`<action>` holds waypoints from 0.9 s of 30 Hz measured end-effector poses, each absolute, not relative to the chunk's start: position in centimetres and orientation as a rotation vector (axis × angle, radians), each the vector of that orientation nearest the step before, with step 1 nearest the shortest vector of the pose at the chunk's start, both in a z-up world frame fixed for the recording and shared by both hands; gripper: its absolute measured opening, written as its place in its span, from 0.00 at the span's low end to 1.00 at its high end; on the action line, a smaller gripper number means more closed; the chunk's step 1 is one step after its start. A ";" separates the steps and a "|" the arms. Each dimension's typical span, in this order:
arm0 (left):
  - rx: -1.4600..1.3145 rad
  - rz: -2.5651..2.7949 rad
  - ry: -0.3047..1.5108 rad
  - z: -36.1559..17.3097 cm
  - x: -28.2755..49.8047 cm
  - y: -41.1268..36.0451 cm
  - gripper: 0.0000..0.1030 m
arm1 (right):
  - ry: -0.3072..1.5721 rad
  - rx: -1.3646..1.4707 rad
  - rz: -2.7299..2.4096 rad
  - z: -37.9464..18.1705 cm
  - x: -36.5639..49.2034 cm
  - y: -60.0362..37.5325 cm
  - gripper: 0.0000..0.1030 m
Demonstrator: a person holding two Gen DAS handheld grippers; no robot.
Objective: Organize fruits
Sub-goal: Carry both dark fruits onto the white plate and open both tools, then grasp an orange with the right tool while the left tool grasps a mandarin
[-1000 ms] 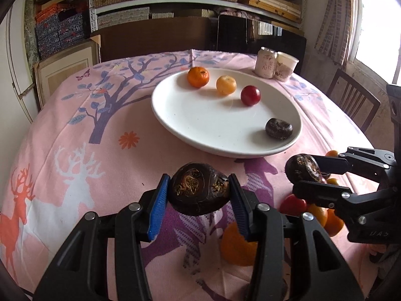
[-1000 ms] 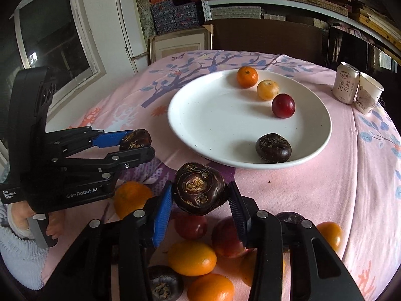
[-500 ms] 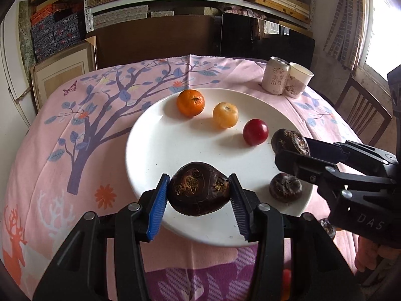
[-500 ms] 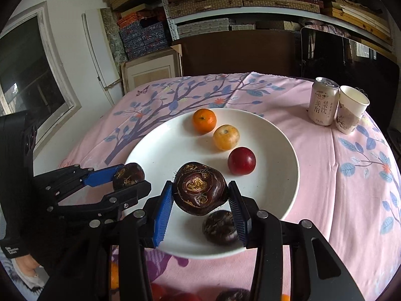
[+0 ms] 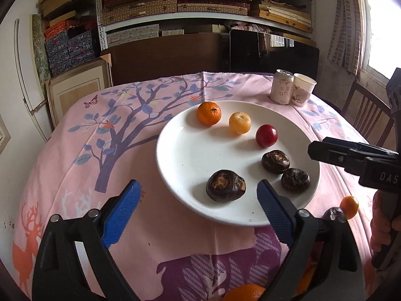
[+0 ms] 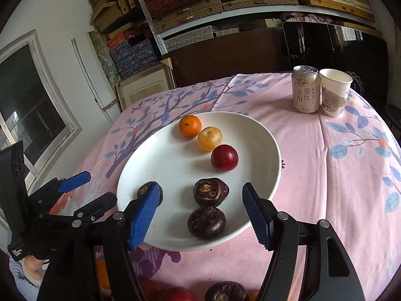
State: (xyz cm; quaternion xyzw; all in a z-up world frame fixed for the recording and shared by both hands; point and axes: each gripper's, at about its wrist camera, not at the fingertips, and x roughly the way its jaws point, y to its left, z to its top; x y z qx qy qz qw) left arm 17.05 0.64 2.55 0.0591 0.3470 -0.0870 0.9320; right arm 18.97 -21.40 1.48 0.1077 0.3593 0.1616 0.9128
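Two more dark fruits [image 5: 225, 186] [image 5: 275, 161] lay on the white plate [image 5: 175, 150], released half a second after being gripped; left gripper [image 5: 198, 208] and right gripper [image 6: 201, 212] stood spread, empty (more fruit waited nearby).

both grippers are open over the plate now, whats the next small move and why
Probably draw the right gripper back toward the loose fruit at the near table edge. Both grippers stand open and empty, the left gripper too; three dark fruits already lie on the white plate.
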 end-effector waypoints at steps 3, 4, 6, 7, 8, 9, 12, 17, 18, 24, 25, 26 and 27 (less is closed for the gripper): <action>0.137 -0.161 0.722 1.8 16.4 0.7 0.93 | 0.742 0.241 0.312 1.1 18.4 -22.1 0.73; 0.141 -0.155 0.724 1.6 16.2 0.8 0.93 | 0.743 0.248 0.308 1.0 18.2 -22.3 0.74; 0.146 -0.146 0.731 1.3 15.7 0.9 0.93 | 0.740 0.258 0.299 0.7 17.4 -22.9 0.74; 0.147 -0.144 0.735 1.1 15.3 1.0 0.93 | 0.735 0.260 0.294 0.7 16.9 -23.2 0.75; 0.147 -0.142 0.738 1.0 14.8 1.1 0.93 | 0.726 0.260 0.288 0.7 16.3 -23.6 0.76; 0.146 -0.142 0.740 0.9 14.2 1.3 0.93 | 0.715 0.261 0.278 0.7 15.6 -23.9 0.76; 0.142 -0.145 0.738 0.7 12.1 1.8 0.95 | 0.681 0.290 0.250 0.7 13.6 -25.4 0.84; 0.094 -0.163 0.751 0.1 8.7 3.2 0.95 | 0.662 0.340 0.212 -0.2 10.1 -27.9 0.86; 0.079 -0.165 0.759 0.0 8.3 3.5 0.95 | 0.666 0.343 0.205 -0.5 9.4 -28.2 0.86; 0.048 -0.166 0.780 -0.6 7.3 4.2 0.95 | 0.732 0.350 0.179 -2.4 7.5 -29.2 0.86; 0.052 -0.163 0.784 -0.7 7.3 4.2 0.95 | 0.742 0.350 0.179 -2.6 7.7 -29.2 0.84; 0.055 -0.161 0.787 -0.8 7.3 4.1 0.95 | 0.758 0.346 0.179 -2.8 7.9 -29.1 0.80; 0.057 -0.161 0.791 -0.9 7.4 4.1 0.95 | 0.775 0.344 0.185 -3.0 8.2 -29.0 0.78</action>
